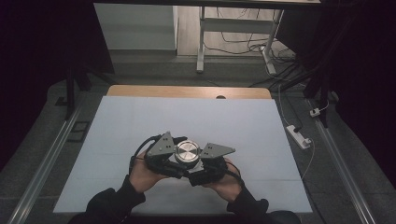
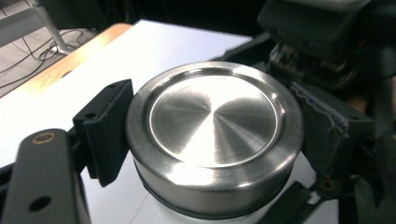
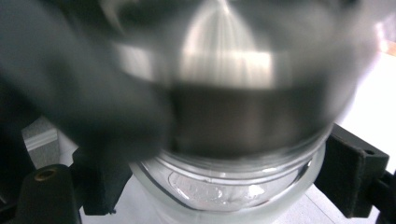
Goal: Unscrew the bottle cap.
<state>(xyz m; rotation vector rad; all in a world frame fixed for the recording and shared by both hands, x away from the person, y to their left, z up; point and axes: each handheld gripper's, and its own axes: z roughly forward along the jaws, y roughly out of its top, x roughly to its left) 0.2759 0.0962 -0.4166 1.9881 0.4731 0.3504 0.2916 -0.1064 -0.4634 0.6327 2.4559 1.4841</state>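
The left tool [image 1: 180, 148] squeezes the shiny lid [image 2: 212, 119] from nine o'clock. The right tool [image 1: 200, 158] grips the glass jar [image 3: 233, 186] below, from three o'clock.

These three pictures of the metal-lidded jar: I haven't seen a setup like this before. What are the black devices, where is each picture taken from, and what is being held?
There is no robot here. A person stands at a table covered in white and holds a hand-operated clamp, called a gripper, in each hand. The high view looks down from above: the left gripper and the right gripper meet in the middle around a glass jar with a round steel lid.

The other two pictures come from small cameras riding on the grippers. In the left gripper view, two black padded jaws press the lid from either side. In the right gripper view, partly blurred, that gripper's jaws sit lower, against the clear glass body beneath the lid.

So one gripper steadies the jar while the other grips the lid, probably to twist it.
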